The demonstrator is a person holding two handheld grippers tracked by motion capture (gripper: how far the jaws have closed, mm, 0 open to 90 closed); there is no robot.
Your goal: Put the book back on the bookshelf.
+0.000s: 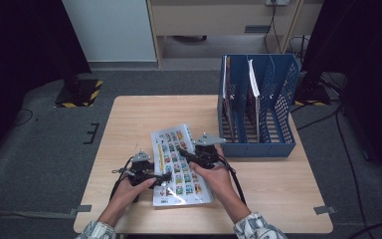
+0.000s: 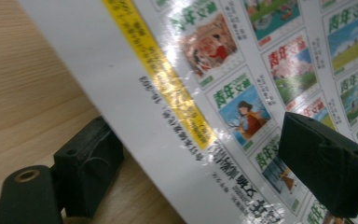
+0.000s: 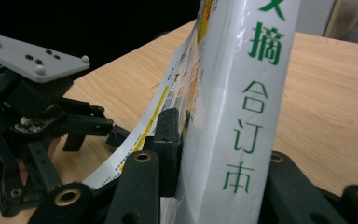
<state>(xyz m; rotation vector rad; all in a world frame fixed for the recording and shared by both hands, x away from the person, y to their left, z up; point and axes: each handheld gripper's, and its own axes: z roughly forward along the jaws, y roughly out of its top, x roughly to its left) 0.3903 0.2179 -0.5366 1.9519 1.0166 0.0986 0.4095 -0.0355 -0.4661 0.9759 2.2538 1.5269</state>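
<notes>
The right gripper (image 1: 189,155) is clenching the thick book (image 1: 180,165) across its spine edge; in the right gripper view the jaws are pressing on either side of the white spine with green characters (image 3: 242,116), so the book is standing straight up out of this claw. The left gripper (image 1: 165,177) is sitting released: in the left gripper view its two black pads (image 2: 89,164) are standing wide, one under the lifted cover and one above the printed pictures (image 2: 242,112), without squeezing. From that claw the book is lying directly ahead and between the jaws, its cover edge running slantwise across them.

The book's long axis is running from the near table edge away toward the blue file rack (image 1: 258,107), which is standing beyond and outward of the right claw, on the wooden table (image 1: 129,124). The right hand (image 1: 216,179) is the nearer one to the rack, so the coming move probably depends on that claw carrying the book spine-first toward a free slot.
</notes>
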